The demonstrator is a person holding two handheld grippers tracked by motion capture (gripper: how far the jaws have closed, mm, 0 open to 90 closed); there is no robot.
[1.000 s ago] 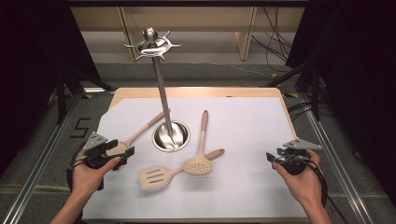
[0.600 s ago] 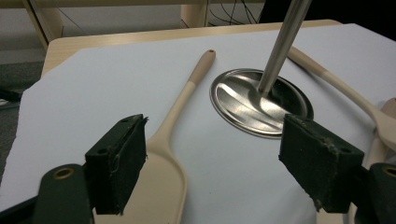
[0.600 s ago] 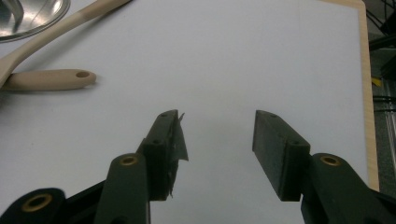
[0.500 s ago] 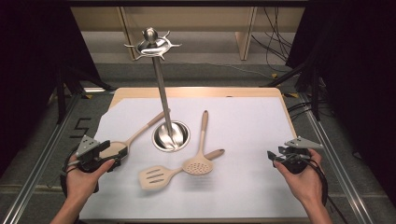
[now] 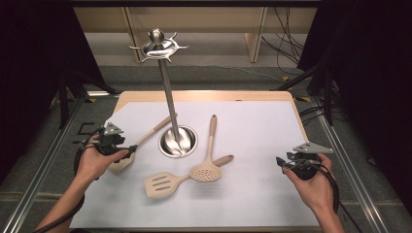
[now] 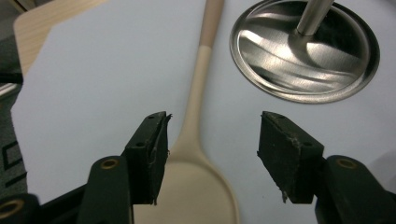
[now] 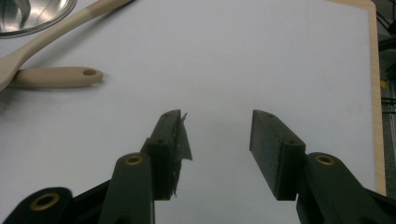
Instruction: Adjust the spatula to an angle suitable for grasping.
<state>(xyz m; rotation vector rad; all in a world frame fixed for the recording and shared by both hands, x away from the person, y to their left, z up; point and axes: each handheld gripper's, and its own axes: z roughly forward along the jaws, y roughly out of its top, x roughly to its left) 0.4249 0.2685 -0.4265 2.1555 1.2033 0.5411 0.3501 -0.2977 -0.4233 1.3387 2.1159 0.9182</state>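
- Three beige utensils lie on the white sheet; the solid spoon (image 5: 127,155) at the left is the one being approached, its bowl toward the person and its handle slanting up to the stand base (image 5: 178,141).
- Left gripper (image 6: 212,154): the spoon (image 6: 196,154) lies between its spread jaws without either pad touching; the jaws have just been closing, yet a clear gap is left on both sides. The gripper straddles the neck where bowl meets handle, probably because this narrow part gives the pads a firm hold.
- Stand (image 5: 165,82): a chrome post rising from a round dished base, crowned by a ring of hooks (image 5: 156,47); the utensils are likely meant to hang there.
- Slotted turner (image 5: 163,183) and perforated skimmer (image 5: 208,167): lying just in front of the base, their handles crossing, well apart from either gripper.
- Right gripper (image 5: 284,162): resting low at the sheet's right side, jaws spread over bare paper with nothing between them; they too have just been closing slightly. It appears to wait in reserve.
- Table (image 5: 204,96): a wooden board whose edge shows beyond the sheet.
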